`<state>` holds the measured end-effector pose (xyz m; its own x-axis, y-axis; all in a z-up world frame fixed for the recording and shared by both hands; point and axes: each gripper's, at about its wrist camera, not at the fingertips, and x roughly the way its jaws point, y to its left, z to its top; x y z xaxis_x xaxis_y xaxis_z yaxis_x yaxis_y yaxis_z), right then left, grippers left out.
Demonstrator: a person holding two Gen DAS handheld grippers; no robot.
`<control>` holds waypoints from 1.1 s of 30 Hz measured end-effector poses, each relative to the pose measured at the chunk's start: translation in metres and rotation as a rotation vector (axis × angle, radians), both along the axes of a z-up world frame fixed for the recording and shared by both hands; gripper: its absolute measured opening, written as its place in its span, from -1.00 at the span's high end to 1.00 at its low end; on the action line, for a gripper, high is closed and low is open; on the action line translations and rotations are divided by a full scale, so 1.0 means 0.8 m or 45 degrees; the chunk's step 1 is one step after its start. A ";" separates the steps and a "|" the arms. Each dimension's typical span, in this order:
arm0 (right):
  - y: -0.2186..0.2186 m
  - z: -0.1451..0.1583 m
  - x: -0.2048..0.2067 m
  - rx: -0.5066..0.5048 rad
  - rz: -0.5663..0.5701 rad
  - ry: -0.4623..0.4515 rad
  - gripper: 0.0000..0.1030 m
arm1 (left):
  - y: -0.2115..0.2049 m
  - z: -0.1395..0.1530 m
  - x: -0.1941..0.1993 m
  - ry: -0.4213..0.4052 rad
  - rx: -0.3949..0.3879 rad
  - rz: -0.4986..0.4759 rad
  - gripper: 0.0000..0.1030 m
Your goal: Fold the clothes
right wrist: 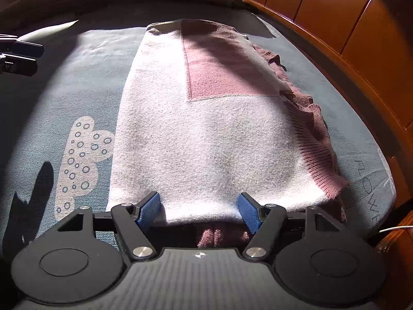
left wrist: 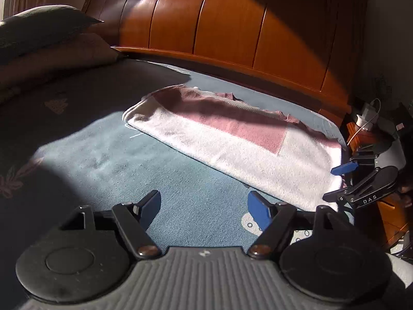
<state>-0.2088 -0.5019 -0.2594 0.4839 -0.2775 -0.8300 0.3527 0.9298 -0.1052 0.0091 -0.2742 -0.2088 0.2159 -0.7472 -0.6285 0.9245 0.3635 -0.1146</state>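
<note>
Sweater (right wrist: 206,129) lies folded on the bed (right wrist: 85,72) beside the wooden headboard (right wrist: 361,25), both hand-held grippers wide, empty.

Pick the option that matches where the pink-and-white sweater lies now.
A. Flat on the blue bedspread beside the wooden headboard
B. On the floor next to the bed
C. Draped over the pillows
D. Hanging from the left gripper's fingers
A: the sweater lies spread flat on the blue bedspread, its pink ribbed edge running along the wooden headboard, and neither gripper holds it.
</note>
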 end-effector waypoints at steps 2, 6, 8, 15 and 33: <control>-0.009 0.016 0.017 0.064 -0.042 0.090 -0.39 | -0.007 0.008 0.004 0.041 0.082 0.006 -0.44; -0.020 0.074 0.029 0.100 -0.029 0.167 -0.39 | -0.033 0.042 0.012 0.137 0.207 -0.015 -0.44; -0.032 0.108 0.026 0.101 -0.025 0.172 -0.39 | -0.059 0.069 0.007 0.152 0.256 -0.050 -0.47; -0.102 0.189 0.014 0.229 -0.031 0.093 -0.39 | -0.159 0.143 -0.013 0.159 0.475 -0.108 -0.56; -0.221 0.042 0.050 0.364 -0.357 -0.066 0.23 | -0.293 0.045 -0.031 0.191 0.616 -0.072 -0.56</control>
